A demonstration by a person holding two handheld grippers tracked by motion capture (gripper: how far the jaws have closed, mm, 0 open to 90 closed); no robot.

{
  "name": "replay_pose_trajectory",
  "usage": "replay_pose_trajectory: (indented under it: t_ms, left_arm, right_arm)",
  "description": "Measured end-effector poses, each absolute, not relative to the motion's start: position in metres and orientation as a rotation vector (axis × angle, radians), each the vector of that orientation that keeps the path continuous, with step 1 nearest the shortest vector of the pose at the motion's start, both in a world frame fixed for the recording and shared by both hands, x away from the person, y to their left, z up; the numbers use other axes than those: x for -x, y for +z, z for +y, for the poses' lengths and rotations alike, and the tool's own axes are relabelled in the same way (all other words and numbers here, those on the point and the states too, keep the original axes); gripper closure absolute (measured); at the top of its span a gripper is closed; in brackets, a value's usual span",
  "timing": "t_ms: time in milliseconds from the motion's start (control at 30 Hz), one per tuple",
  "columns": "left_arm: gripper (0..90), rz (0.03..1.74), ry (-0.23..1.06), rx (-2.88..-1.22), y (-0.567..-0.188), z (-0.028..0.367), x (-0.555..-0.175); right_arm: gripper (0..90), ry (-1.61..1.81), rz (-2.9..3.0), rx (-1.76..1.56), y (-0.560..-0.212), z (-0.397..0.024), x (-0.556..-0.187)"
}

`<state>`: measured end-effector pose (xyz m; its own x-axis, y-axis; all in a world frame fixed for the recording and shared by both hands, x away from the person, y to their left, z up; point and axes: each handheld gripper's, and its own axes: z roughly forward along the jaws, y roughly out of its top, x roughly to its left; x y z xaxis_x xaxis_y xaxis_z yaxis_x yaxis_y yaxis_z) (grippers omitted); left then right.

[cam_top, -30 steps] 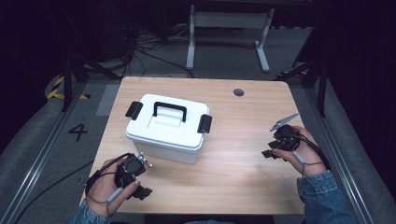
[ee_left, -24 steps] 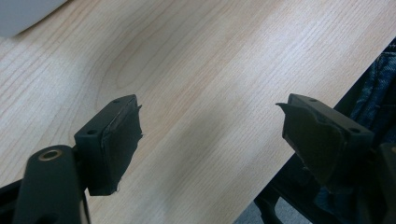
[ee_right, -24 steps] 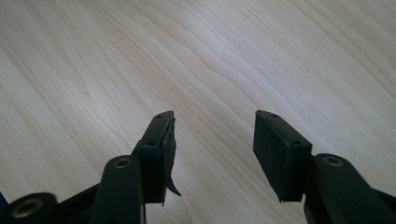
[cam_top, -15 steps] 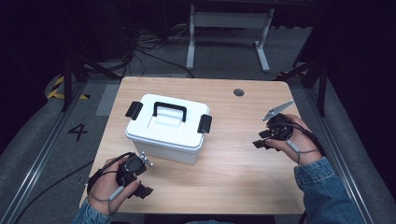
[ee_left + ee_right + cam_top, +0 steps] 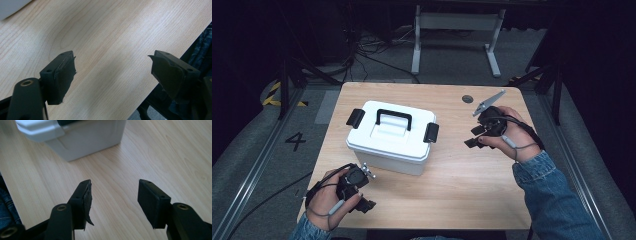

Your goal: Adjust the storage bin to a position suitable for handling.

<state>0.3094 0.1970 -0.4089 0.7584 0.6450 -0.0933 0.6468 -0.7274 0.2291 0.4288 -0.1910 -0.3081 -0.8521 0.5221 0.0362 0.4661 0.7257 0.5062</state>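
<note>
A white lidded box [image 5: 387, 145] with a black handle [image 5: 393, 119] and two black side latches stands left of centre on the wooden table [image 5: 472, 185]. My left gripper [image 5: 362, 194] rests near the front left corner, just in front of the box; its jaws [image 5: 112, 60] are open over bare wood. My right gripper [image 5: 473, 136] hovers to the right of the box, pointing towards it. Its jaws [image 5: 113, 185] have just been opening and stand wide with nothing between them. The box's lower corner [image 5: 82, 137] lies a little beyond them.
A small round hole [image 5: 467, 99] sits near the table's far right edge. A grey metal stand [image 5: 457, 22] and cables lie on the dark floor behind the table. A floor marking "4" [image 5: 295, 140] is to the left. Denim sleeve [image 5: 552, 195] at the right.
My right hand has lifted and moved away from the front edge, towards the far right part of the table. The left hand and the box have stayed put.
</note>
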Motion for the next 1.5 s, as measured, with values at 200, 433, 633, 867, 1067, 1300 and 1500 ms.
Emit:
replay_pose_trajectory:
  t_ms: [200,433,633,867,1067,1300,1500]
  left_arm:
    - [20.4,1.043,0.011,-2.677,-0.411,0.201,-0.306]
    - [20.4,1.070,0.041,-2.643,-0.409,0.208,-0.301]
    - [20.3,1.068,0.039,-2.641,-0.409,0.208,-0.302]
    - [20.3,1.071,0.029,-2.631,-0.410,0.208,-0.303]
    - [20.3,1.052,0.012,-2.628,-0.410,0.208,-0.305]
    - [20.3,1.046,0.010,-2.630,-0.411,0.207,-0.306]
    - [20.2,1.042,0.007,-2.629,-0.412,0.207,-0.306]
  right_arm:
    - [45.9,0.777,2.845,-0.714,-0.294,-0.165,-0.435]
    - [47.0,0.781,2.873,-0.650,-0.278,-0.137,-0.442]
    - [46.6,0.780,2.902,-0.609,-0.270,-0.112,-0.452]
    - [46.3,0.783,2.914,-0.563,-0.265,-0.087,-0.462]
    - [45.5,0.845,2.903,-0.473,-0.268,-0.060,-0.469]
    - [47.0,0.863,2.947,-0.505,-0.279,-0.031,-0.486]
    - [47.6,0.845,2.967,-0.528,-0.288,-0.009,-0.497]
